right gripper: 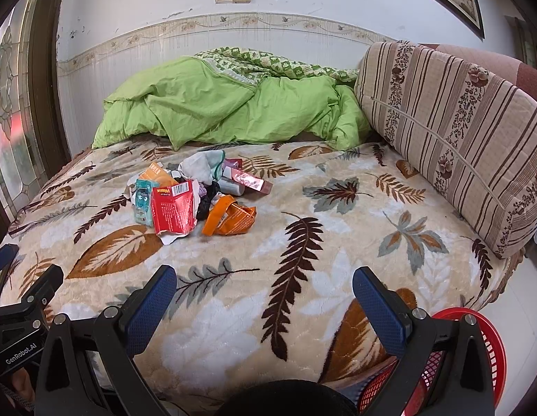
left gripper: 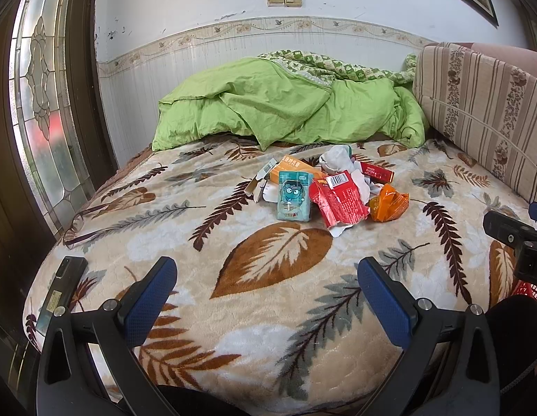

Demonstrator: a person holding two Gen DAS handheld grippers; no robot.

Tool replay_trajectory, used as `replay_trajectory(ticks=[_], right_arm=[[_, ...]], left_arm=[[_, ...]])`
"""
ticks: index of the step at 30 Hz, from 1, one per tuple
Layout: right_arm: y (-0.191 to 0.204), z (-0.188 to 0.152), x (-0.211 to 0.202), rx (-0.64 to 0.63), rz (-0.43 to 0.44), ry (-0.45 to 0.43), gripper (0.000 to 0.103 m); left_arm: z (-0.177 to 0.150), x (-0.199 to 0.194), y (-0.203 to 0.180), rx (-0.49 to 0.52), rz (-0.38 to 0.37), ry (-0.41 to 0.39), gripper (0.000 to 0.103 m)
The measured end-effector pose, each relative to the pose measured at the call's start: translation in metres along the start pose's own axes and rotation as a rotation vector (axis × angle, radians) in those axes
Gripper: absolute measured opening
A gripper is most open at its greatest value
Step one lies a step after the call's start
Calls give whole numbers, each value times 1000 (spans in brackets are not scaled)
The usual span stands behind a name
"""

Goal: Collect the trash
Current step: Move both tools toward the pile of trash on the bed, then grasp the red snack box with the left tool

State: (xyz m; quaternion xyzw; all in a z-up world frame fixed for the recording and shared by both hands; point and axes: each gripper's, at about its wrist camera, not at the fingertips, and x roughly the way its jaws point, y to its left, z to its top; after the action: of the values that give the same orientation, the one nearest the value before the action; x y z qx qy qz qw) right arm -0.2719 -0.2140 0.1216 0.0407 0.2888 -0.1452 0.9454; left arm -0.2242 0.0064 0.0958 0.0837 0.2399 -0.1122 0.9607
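Note:
A heap of trash lies in the middle of the bed: a teal packet (left gripper: pixel 293 196) (right gripper: pixel 143 201), a torn red wrapper (left gripper: pixel 339 201) (right gripper: pixel 173 206), a crumpled orange bag (left gripper: pixel 388 202) (right gripper: pixel 230 218), an orange box (left gripper: pixel 296 170), a red carton (left gripper: pixel 376 172), a pink box (right gripper: pixel 249 181) and white crumpled tissue (left gripper: pixel 334 157) (right gripper: pixel 202 166). My left gripper (left gripper: pixel 266 298) is open over the near edge of the bed, well short of the heap. My right gripper (right gripper: pixel 265 306) is open too, nearer the bed's right corner, with nothing between its fingers.
A red mesh basket (right gripper: pixel 476 343) (left gripper: pixel 527 289) stands on the floor at the bed's near right corner. A green quilt (left gripper: pixel 286 104) is bunched by the wall, a striped cushion (right gripper: pixel 452 131) leans on the right, and a dark phone (left gripper: pixel 60 291) lies near the bed's left corner.

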Motion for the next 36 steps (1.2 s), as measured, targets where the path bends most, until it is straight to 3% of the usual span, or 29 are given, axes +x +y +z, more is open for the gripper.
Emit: replay_trajectory(ticks=[8, 12, 15, 21, 26, 32, 34, 36], right_arm=[[-3, 0, 5, 20, 27, 26, 102], [-9, 2, 15, 54, 64, 72, 96], [-12, 5, 22, 74, 107, 102, 89], [-9, 17, 39, 87, 166, 126, 78], [-15, 16, 50, 131, 193, 157, 78], [-27, 16, 56, 186, 222, 177, 78], [-29, 16, 58, 198, 230, 185, 78], [-30, 17, 62, 205, 237, 196, 78]], left_arm=[[0, 5, 1, -15, -18, 31, 103], [6, 10, 2, -30, -26, 49, 103], [14, 19, -1, -54, -72, 87, 103], [45, 66, -4, -157, -211, 220, 102], [62, 122, -14, -203, -239, 306, 91], [62, 186, -31, -233, -264, 397, 89], [61, 198, -34, -240, -290, 401, 80], [59, 209, -38, -235, -313, 421, 52]])
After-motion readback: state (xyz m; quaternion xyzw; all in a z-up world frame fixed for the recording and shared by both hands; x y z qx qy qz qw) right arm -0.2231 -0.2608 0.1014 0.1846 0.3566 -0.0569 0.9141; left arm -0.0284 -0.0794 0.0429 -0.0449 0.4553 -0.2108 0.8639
